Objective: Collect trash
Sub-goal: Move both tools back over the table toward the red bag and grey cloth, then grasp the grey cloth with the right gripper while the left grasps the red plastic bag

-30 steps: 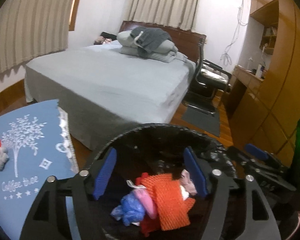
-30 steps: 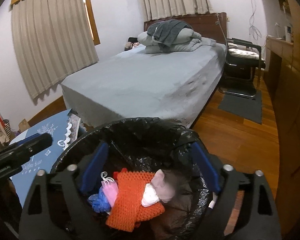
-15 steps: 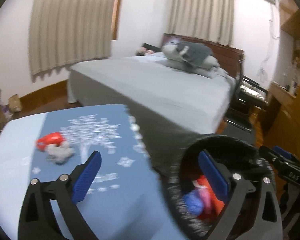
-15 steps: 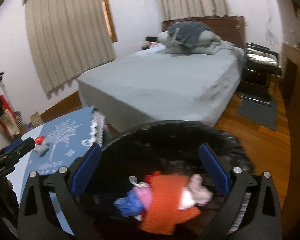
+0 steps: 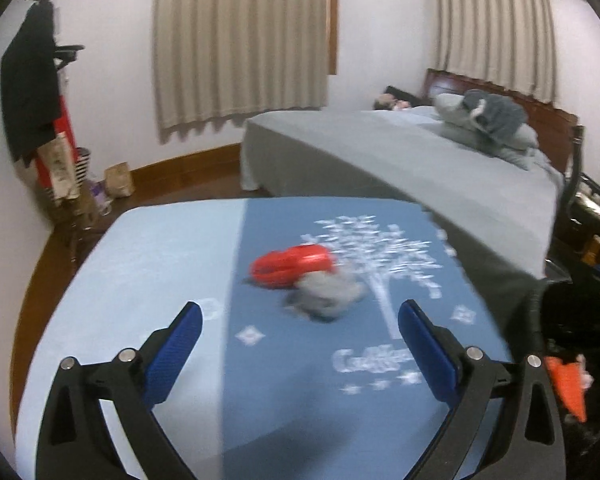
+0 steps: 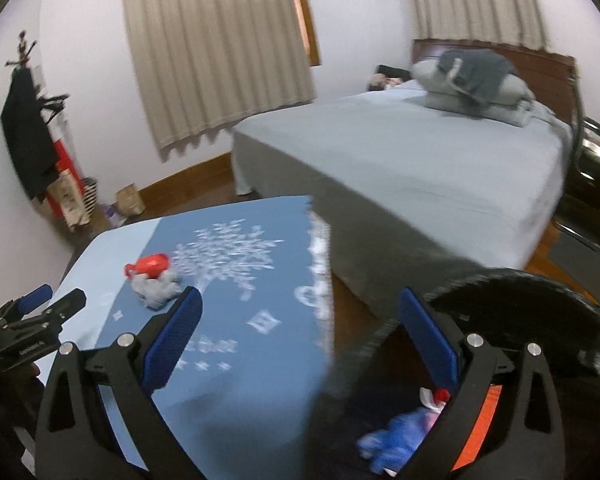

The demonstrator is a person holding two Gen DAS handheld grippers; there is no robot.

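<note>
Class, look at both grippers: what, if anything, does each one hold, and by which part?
Nothing is held. The left gripper and the right gripper both stand open with empty jaws.

Right gripper (image 6: 300, 332) jaws wide, empty, above blue tablecloth (image 6: 228, 380) right edge; red item (image 6: 150, 266), grey wad (image 6: 156, 288) near far-left corner; bin (image 6: 540, 312) beside.
</note>
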